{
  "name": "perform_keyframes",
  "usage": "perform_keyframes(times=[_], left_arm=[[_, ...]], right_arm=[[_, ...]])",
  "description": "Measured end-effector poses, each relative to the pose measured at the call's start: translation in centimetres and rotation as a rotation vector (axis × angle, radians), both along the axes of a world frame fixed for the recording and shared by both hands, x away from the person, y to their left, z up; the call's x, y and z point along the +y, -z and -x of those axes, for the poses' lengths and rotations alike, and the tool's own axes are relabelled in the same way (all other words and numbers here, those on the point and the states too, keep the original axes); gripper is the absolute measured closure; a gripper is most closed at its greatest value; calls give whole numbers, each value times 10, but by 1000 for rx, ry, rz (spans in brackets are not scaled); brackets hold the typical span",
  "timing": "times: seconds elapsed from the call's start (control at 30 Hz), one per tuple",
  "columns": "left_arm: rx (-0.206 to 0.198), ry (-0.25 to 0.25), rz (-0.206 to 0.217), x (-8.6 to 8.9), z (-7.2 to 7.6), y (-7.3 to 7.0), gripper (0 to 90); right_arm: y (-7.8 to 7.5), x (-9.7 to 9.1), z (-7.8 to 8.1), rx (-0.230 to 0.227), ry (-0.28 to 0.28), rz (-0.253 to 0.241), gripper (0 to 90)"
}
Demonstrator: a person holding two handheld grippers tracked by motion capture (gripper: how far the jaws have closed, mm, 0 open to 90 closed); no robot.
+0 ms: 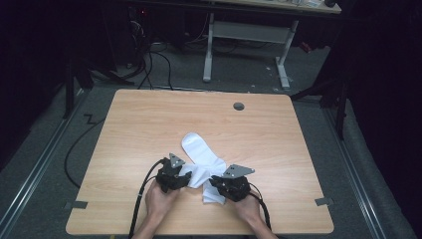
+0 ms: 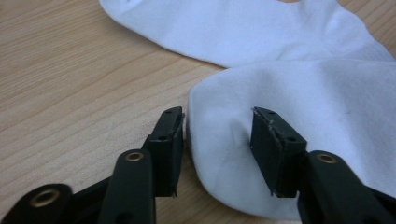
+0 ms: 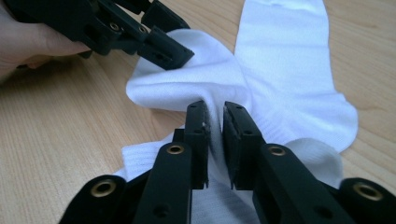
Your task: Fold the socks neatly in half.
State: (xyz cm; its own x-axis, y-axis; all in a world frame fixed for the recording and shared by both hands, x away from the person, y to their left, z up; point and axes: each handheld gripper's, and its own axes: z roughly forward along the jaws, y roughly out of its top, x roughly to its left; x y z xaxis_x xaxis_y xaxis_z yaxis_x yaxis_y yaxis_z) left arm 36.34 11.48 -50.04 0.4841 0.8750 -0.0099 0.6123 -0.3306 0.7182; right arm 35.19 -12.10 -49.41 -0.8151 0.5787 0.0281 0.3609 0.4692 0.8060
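Wooden table (image 1: pixel 149 124): white sock (image 1: pixel 201 152) pinched by right hand-held gripper (image 3: pixel 215 121); left hand-held gripper (image 2: pixel 217 133) half-open astride edge.

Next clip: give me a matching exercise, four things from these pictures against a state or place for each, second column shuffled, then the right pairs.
Things:
1. Left gripper
2. Right gripper
3. Sock
4. Grey disc

States or places:
A. Set in the table near its far edge
B. Jaws pinched on a fold of white cloth
C. Jaws apart, either side of a rounded white end
D. White, lying crumpled between the two grippers

Pairs: 1-C, 2-B, 3-D, 4-A
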Motion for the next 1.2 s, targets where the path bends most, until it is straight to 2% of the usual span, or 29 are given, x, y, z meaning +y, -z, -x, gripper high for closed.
perform_keyframes(times=[0.1,0.2,0.3,0.37,0.53,0.63,0.73,0.87,0.97,1.07,1.2], left_arm=[[-2,3,-8,1,0,0,619],[7,13,-12,1,-1,-2,700],[14,32,-33,-1,-4,-3,796],[16,34,-28,-2,-5,-4,819],[-1,34,-1,1,-6,-9,836],[-33,27,35,6,-8,-22,839],[-59,25,70,10,-10,-35,841],[-91,29,68,9,-17,-53,841],[-107,23,71,8,-25,-63,841],[-120,10,75,8,-30,-69,841],[-128,-11,79,9,-39,-73,840]], right_arm=[[3,1,-1,7,6,5,731],[1,-1,-1,8,20,-12,678],[-2,-3,1,1,24,-11,637],[-3,-5,2,3,22,-11,626],[-4,-10,5,-3,17,-7,626],[-6,-15,6,-5,26,-20,640],[-7,-19,6,-5,31,-37,691],[-8,-22,5,-16,50,-42,760],[-10,-26,5,-31,68,-66,790],[-13,-28,8,-49,67,-67,803],[-12,-26,9,-49,50,-50,802]])
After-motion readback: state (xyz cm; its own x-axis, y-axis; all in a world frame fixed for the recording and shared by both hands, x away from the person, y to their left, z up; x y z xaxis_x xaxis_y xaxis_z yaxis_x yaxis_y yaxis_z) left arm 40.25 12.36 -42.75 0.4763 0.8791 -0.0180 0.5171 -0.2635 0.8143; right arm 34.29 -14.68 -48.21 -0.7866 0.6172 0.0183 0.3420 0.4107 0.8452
